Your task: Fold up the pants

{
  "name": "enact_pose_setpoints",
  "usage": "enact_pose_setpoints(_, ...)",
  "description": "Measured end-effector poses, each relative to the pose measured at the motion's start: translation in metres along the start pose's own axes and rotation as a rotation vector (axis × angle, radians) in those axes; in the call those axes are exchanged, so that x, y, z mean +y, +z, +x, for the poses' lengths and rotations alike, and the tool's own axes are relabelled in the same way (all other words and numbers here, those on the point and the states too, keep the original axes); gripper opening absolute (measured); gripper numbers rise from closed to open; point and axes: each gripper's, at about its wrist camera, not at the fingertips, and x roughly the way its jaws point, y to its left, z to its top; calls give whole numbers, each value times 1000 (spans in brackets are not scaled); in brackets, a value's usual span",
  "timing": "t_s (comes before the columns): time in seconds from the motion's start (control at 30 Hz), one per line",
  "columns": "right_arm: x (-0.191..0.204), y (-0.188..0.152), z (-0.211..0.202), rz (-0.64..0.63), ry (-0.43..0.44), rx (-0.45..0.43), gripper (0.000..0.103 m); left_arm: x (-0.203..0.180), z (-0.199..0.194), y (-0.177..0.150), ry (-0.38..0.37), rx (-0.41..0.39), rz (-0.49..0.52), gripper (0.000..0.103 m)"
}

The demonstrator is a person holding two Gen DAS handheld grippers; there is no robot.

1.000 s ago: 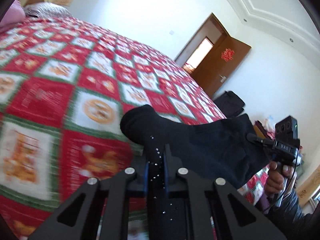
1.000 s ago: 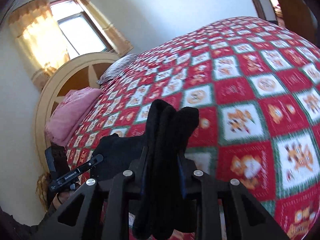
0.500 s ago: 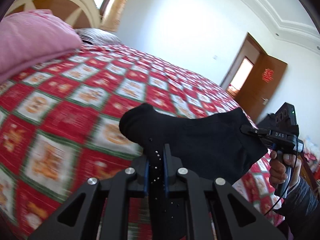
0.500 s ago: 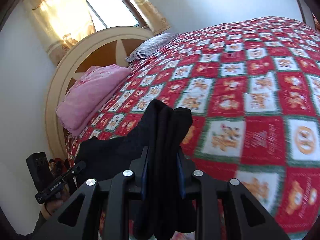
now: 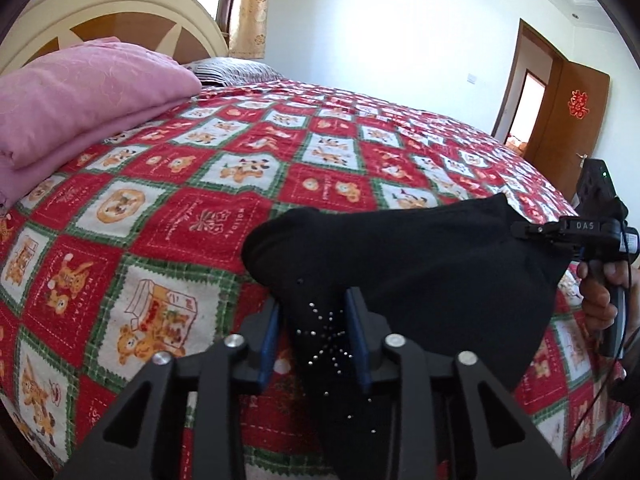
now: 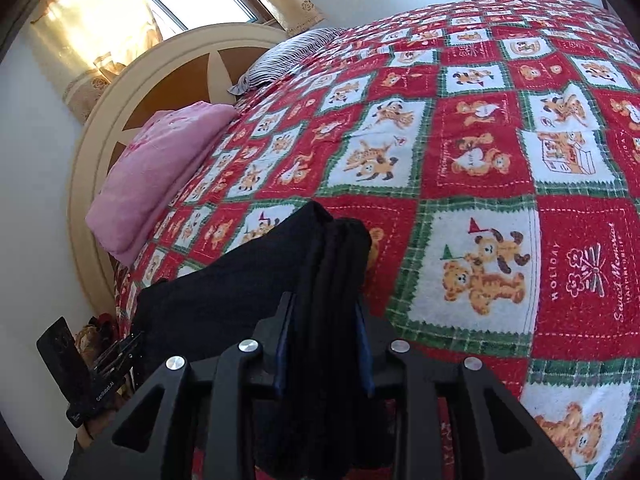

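The black pants hang stretched between both grippers above the bed's near edge. My left gripper is shut on one bunched end, where small studs dot the cloth. My right gripper is shut on the other end, gathered in thick folds. In the left wrist view the right gripper and the hand holding it show at the far right, clamped on the cloth. In the right wrist view the left gripper shows at the lower left. The pants' lower part is hidden below both views.
The bed carries a red, white and green patchwork blanket with bear pictures. A folded pink quilt and a striped pillow lie by the cream headboard. A brown door stands open at the far right.
Both grippers, still holding the pants, have swung round towards the headboard and lowered closer to the blanket; the pink quilt has come into both views.
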Motion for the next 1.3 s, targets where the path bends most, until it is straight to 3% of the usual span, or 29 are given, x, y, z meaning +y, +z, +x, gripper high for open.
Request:
enact_pose_setpoints(0.1,-4,1,3,8,-35,3,41,3,0,-2,21,0,-14,50)
enact_pose_setpoints(0.17,-6,-1,4,11,-63,3,52,6,1,-3,32,4,-25,58)
enact_pose_setpoints(0.23,-8,-1,4,17,-80,7,54,8,0,-4,37,9,-40,66)
enact_pose_setpoints(0.47,-3,2,1,0,-152,14,59,11,-4,-8,62,29,-59,77)
enact_pose_setpoints(0.53,-4,2,-7,10,-165,-3,61,13,-7,-9,91,39,-70,88)
enact_pose_setpoints(0.73,-17,-5,-49,82,-256,-83,65,12,-22,-13,124,42,-105,90)
enact_pose_setpoints(0.87,-21,-21,-83,79,-289,-94,66,1,-37,-12,104,25,-108,90)
enact_pose_setpoints(0.97,-14,-43,-120,51,-315,-122,66,-18,-57,-8,84,-16,-81,90)
enact_pose_setpoints(1.1,3,-74,-174,0,-339,-193,70,-44,-85,-2,47,-79,-45,99)
enact_pose_setpoints(1.3,40,-110,-246,-98,-412,-331,73,-76,-123,8,-11,-163,7,100)
